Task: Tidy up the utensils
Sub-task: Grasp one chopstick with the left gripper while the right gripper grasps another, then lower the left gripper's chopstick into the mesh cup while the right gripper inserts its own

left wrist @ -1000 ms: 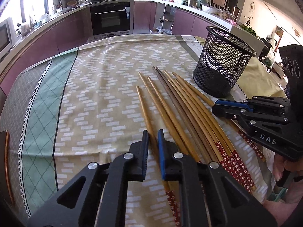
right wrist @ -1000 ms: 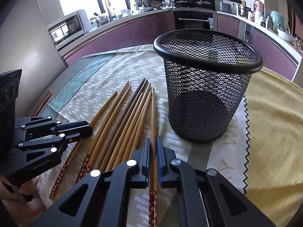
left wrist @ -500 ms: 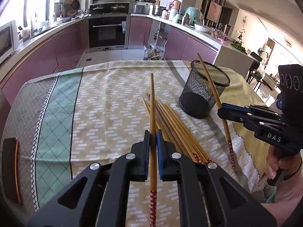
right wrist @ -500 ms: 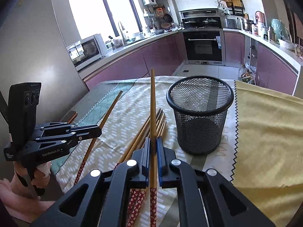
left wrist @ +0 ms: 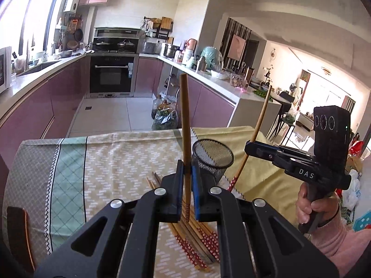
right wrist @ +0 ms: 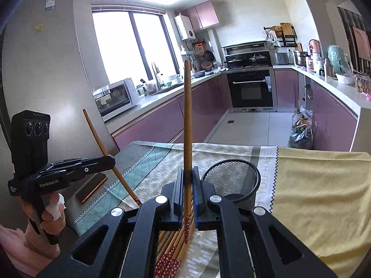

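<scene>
- On the table (left wrist: 116, 162), a patterned cloth with a green band on the left runs to the far edge; a plain yellow cloth (right wrist: 320, 190) covers the right part, and its near end is cut off by the frame.
- Behind the table, the kitchen counters and oven are clear enough, but the small things on the worktops are too tiny to name.
- The black mesh cup (right wrist: 231, 180) stands upright where the two cloths meet; its near wall is hidden behind the right tool's arms, so I cannot see its base.
- The left gripper (left wrist: 186, 185) is clamped tight on one chopstick (left wrist: 185, 125), which stands nearly upright, plain end up and its red patterned end poking just below the jaws.
- The right gripper (right wrist: 187, 190) is likewise closed on a second chopstick (right wrist: 187, 120), upright, red end down.
- The remaining chopsticks (left wrist: 194, 238) lie bundled on the cloth just left of the cup, near the front edge; the tools cover most of their length, so a count is not possible.
- A phone (right wrist: 91, 187) lies flat on the far left of the table, partly behind the left tool.
</scene>
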`<action>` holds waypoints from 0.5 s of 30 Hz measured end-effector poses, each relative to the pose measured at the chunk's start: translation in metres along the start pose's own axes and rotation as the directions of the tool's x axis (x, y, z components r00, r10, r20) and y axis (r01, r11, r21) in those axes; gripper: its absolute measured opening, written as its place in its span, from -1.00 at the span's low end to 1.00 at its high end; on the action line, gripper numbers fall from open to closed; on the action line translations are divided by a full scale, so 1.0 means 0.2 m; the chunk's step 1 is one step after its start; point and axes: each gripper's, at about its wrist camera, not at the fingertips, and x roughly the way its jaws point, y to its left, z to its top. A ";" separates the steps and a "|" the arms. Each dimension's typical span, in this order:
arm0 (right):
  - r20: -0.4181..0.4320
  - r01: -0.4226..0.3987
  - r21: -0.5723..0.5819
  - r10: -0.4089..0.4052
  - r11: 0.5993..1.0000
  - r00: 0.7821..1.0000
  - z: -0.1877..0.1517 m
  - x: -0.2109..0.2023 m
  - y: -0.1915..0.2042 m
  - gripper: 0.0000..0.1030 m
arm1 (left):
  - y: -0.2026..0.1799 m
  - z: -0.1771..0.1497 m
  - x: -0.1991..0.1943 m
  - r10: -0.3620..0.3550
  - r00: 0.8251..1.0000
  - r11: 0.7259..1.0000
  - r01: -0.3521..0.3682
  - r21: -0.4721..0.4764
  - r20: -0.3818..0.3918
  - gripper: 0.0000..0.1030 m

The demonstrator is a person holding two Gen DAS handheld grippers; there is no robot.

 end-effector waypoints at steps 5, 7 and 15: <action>0.049 0.017 -0.029 -0.015 0.999 0.999 0.13 -0.03 -0.01 -0.88 | -0.07 0.18 0.02 -0.037 0.997 0.999 0.037 0.007 0.069 -0.85; 0.067 0.026 -0.034 -0.024 0.999 0.997 0.17 -0.04 -0.02 -0.88 | -0.11 0.25 0.04 -0.052 0.995 0.999 0.051 0.014 0.087 -0.85; 0.114 0.092 -0.045 -0.086 0.995 0.990 0.29 -0.03 -0.10 -0.88 | -0.30 0.45 0.17 -0.080 0.991 0.995 0.073 0.072 0.108 -0.85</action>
